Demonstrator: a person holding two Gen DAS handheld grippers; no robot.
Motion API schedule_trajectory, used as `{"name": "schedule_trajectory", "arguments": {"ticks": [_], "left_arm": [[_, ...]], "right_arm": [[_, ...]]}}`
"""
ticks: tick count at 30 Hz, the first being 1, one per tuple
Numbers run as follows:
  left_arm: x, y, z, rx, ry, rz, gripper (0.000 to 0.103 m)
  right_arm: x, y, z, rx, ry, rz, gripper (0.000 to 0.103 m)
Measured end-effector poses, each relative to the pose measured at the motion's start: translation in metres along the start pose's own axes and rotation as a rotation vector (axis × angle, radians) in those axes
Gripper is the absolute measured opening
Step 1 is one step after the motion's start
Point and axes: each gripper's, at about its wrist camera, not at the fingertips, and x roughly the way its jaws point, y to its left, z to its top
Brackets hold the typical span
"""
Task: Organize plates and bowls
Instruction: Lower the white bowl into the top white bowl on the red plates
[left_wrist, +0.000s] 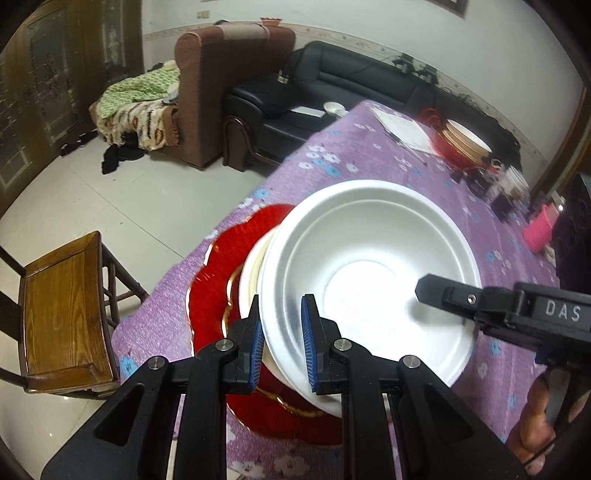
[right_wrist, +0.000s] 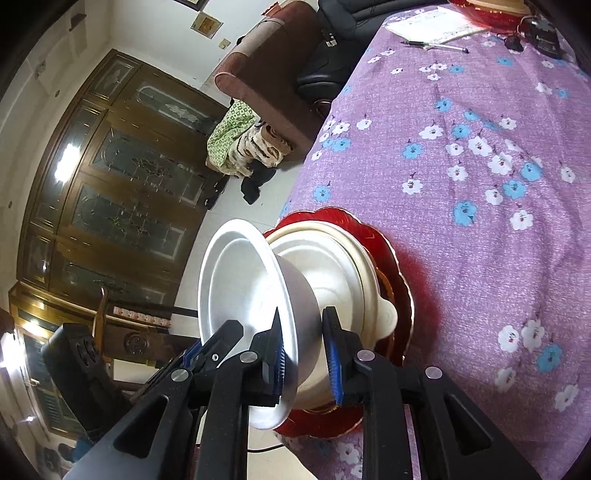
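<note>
A white foam bowl (left_wrist: 369, 269) hangs tilted over a stack on the purple flowered tablecloth (right_wrist: 480, 147). My left gripper (left_wrist: 282, 332) is shut on the bowl's near rim, one blue pad inside and one outside. In the same view my right gripper (left_wrist: 439, 295) grips the opposite rim. In the right wrist view the white foam bowl (right_wrist: 240, 280) stands almost on edge, with my right gripper (right_wrist: 306, 350) shut on its rim and my left gripper (right_wrist: 207, 354) holding it at lower left. Below sit a cream bowl (right_wrist: 332, 266) and a red scalloped plate (left_wrist: 221, 280).
The stack lies close to the table's left edge, and a wooden chair (left_wrist: 62, 314) stands on the floor beside it. At the far end are a second red plate with cream bowls (left_wrist: 465, 140), papers (left_wrist: 402, 129), a pen (right_wrist: 436, 46) and a pink object (left_wrist: 541, 229).
</note>
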Motion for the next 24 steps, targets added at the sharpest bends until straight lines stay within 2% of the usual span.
{"name": "schedule_trajectory", "arguments": {"ticks": [3, 9, 14, 20, 24], "left_arm": [[0.001, 0.0, 0.001, 0.002, 0.013, -0.021, 0.015], [0.005, 0.0, 0.006, -0.001, 0.017, -0.012, 0.015], [0.007, 0.006, 0.01, -0.025, 0.028, -0.019, 0.015], [0.008, 0.005, 0.011, -0.018, 0.025, -0.007, 0.015], [0.008, 0.005, 0.011, -0.013, 0.021, 0.0, 0.015]], "right_arm": [[-0.003, 0.0, -0.001, -0.001, -0.01, -0.015, 0.021], [0.007, -0.005, 0.001, 0.009, 0.009, -0.036, 0.021], [0.014, 0.002, 0.005, -0.006, 0.021, -0.045, 0.029], [0.017, 0.0, 0.009, 0.008, 0.039, -0.022, 0.031], [0.017, -0.002, 0.01, 0.018, 0.045, -0.009, 0.036]]}}
